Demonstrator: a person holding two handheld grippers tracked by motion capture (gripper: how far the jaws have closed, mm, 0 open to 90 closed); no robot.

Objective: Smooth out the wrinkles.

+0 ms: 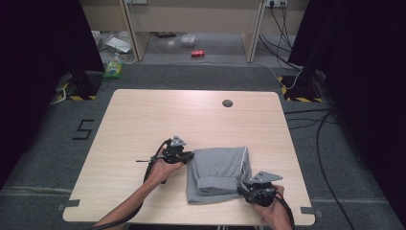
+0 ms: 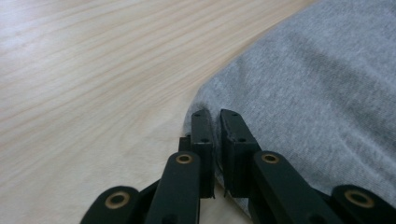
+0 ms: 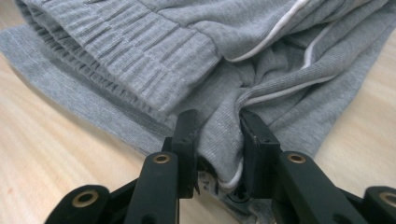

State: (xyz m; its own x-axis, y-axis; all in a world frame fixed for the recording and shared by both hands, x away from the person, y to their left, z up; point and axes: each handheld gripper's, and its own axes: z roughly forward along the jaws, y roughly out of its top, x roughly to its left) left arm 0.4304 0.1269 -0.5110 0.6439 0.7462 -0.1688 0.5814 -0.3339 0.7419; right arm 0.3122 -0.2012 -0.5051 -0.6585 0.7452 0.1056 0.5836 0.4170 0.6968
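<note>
A pale wood-grain worktop (image 1: 143, 120) with rounded corners stands on dark grey carpet (image 1: 191, 76), a round grey cable port (image 1: 227, 103) near its far edge. Black curtains (image 1: 38, 48) hang at both sides. Beyond, light wooden furniture (image 1: 191, 19) spans the back, with a red can (image 1: 197, 53) and a green bottle (image 1: 114, 67) on the floor. Black cables (image 1: 306, 120) trail at right; hazard-striped stand bases (image 1: 76, 88) flank the carpet.

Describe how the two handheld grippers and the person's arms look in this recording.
Both the left gripper and the right gripper are black, each topped by a grey three-cornered plate and trailing a black cable. Up close, the jaws are flat black bars on linkages with brass-coloured pivot pins. The forearms are bare, with no sleeves.
</note>
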